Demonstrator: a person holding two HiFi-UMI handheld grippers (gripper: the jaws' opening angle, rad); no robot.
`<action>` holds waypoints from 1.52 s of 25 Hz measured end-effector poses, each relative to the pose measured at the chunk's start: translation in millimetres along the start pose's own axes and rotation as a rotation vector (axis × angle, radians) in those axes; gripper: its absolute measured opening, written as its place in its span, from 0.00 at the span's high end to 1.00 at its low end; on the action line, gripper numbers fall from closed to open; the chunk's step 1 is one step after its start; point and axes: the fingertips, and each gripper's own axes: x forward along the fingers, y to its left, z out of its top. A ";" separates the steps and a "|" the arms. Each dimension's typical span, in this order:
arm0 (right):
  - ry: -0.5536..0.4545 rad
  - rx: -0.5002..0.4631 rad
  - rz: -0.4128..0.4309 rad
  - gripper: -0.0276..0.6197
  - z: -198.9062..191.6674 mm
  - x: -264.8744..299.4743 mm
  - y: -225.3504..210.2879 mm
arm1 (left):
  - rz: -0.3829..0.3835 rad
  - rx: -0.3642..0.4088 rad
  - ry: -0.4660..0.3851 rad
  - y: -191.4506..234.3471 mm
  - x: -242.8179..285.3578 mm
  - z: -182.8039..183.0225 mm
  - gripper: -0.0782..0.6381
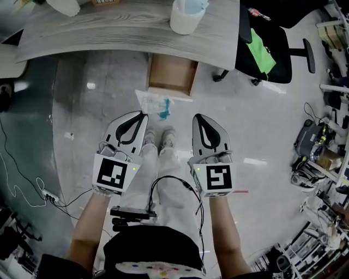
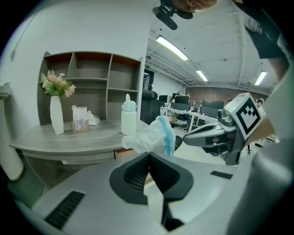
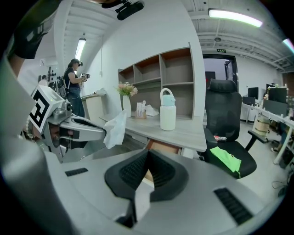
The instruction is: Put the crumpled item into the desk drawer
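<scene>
The crumpled item (image 1: 155, 103), a white wad with blue marks, hangs from the tip of my left gripper (image 1: 143, 115), which is shut on it. In the left gripper view the crumpled item (image 2: 151, 135) bulges just beyond the closed jaws of my left gripper (image 2: 149, 155). The brown desk drawer (image 1: 172, 73) stands pulled out under the grey desk (image 1: 109, 27), a short way ahead of the wad. My right gripper (image 1: 197, 117) is shut and empty, level with the left one. The right gripper view shows the drawer (image 3: 163, 148) ahead and the crumpled item (image 3: 115, 128) at left.
A white bottle with a pale blue cap (image 1: 185, 16) stands on the desk above the drawer. A black office chair with a green cloth (image 1: 262, 49) sits to the right. A vase of flowers (image 2: 56, 114) and shelving stand on the desk. Cables (image 1: 32, 185) lie on the floor at left.
</scene>
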 end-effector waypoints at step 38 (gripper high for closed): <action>0.120 0.053 -0.018 0.95 -110.5 123.0 -28.5 | 0.010 0.011 0.155 52.8 151.3 -128.2 0.87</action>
